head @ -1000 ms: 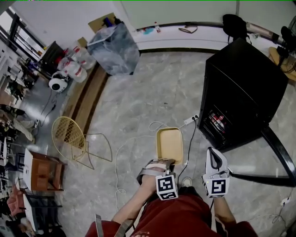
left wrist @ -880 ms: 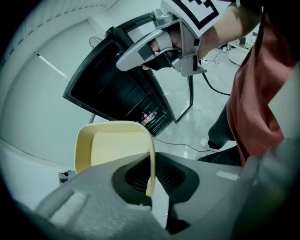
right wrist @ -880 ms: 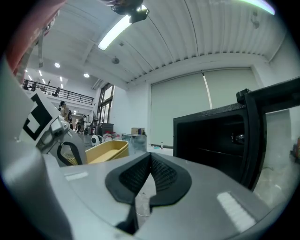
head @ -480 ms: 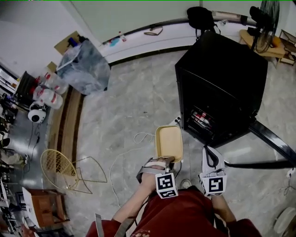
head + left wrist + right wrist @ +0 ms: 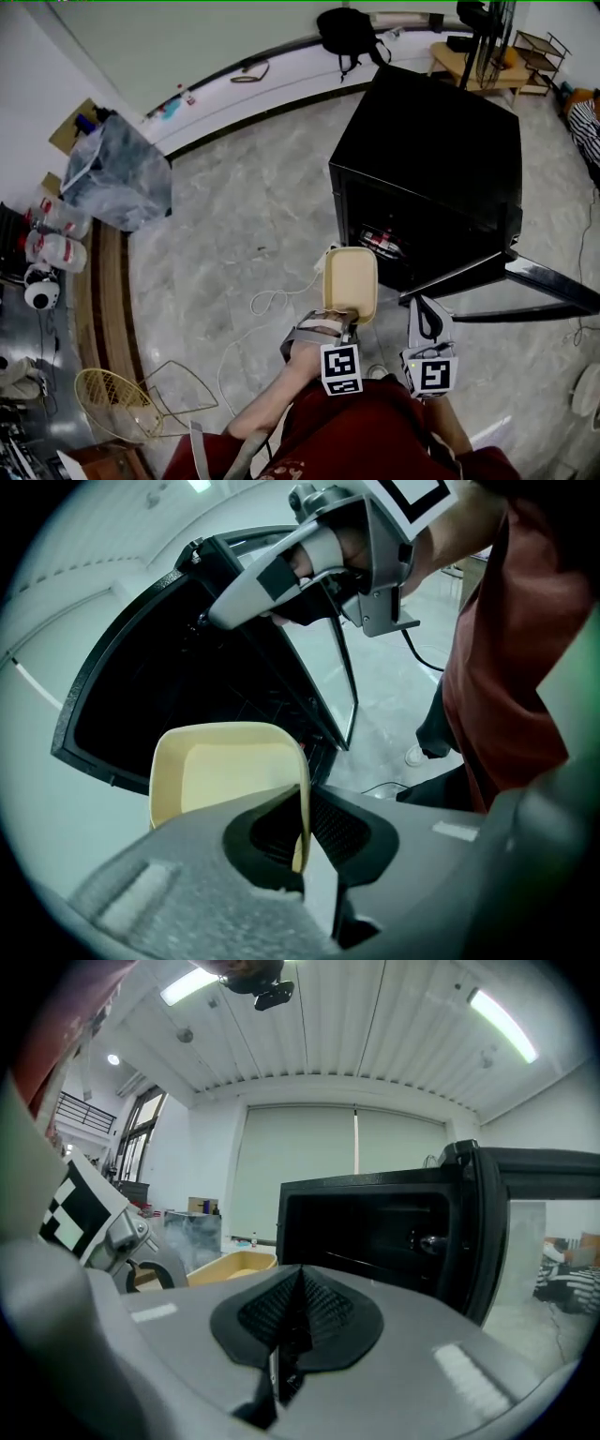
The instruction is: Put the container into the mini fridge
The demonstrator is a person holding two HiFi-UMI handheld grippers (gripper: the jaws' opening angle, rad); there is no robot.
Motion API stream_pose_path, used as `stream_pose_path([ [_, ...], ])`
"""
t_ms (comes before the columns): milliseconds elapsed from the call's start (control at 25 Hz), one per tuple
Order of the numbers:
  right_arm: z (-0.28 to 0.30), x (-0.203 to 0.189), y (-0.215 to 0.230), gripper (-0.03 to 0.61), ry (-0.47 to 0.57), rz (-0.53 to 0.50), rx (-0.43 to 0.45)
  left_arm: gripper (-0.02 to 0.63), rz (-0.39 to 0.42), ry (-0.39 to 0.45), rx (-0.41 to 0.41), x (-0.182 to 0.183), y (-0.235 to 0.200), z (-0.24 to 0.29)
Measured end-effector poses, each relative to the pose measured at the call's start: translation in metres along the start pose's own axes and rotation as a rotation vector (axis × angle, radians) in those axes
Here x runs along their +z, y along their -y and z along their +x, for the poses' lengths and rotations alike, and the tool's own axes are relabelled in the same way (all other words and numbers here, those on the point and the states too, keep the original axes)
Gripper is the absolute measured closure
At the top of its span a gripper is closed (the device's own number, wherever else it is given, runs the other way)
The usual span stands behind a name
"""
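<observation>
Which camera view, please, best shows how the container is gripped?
The left gripper view: the left gripper clamps the container by its rim. The head view shows the whole container before the open mini fridge, not the clamp. The right gripper view catches only a corner.

A white cable [image 5: 267, 302] is seen looped on the floor [image 5: 253, 216] just left of the left gripper [image 5: 343, 321]. A wire basket [image 5: 112, 405] is found well to its left, a wrapped bin [image 5: 117, 173] far ahead-left, and a black bag [image 5: 349, 30] far ahead against the wall [image 5: 187, 37]
</observation>
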State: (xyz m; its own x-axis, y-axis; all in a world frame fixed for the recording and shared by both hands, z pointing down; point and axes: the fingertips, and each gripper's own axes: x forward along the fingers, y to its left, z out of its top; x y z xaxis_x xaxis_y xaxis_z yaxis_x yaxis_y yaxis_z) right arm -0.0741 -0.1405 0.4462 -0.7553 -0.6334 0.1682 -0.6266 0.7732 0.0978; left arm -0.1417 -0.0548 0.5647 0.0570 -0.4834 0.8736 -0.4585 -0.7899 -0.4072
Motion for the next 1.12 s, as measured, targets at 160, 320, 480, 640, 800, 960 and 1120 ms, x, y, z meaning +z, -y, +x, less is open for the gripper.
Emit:
stream_pose_path([
  [160,0.020,0.003,-0.003,0.578,-0.026,-0.001,-0.082,0.592,0.082,0.045,-0.038,-0.010,-0.020,0.011],
  [320,0.026,0.007,-0.005,0.578,-0.032,0.035,-0.191,0.592,0.170,0.096,-0.081,-0.015,-0.029,0.022],
  [480,0.019,0.008,-0.001,0.578,-0.052,0.053,-0.321,0.592,0.259,0.150,-0.116,-0.016,-0.034,0.027],
  [640,0.000,-0.003,0.003,0.578,-0.078,0.053,-0.423,0.592,0.339,0.182,-0.138,-0.014,-0.033,0.036],
  [800,-0.011,-0.010,0.001,0.578,-0.080,0.048,-0.464,0.592,0.368,0.187,-0.149,-0.017,-0.033,0.047],
  [960,-0.012,-0.015,0.004,0.578,-0.071,0.058,-0.498,0.592,0.371,0.184,-0.166,-0.019,-0.033,0.062],
  [1120,-0.011,-0.017,0.007,0.578,-0.055,0.090,-0.505,0.592,0.379,0.170,-0.184,-0.017,-0.030,0.080],
])
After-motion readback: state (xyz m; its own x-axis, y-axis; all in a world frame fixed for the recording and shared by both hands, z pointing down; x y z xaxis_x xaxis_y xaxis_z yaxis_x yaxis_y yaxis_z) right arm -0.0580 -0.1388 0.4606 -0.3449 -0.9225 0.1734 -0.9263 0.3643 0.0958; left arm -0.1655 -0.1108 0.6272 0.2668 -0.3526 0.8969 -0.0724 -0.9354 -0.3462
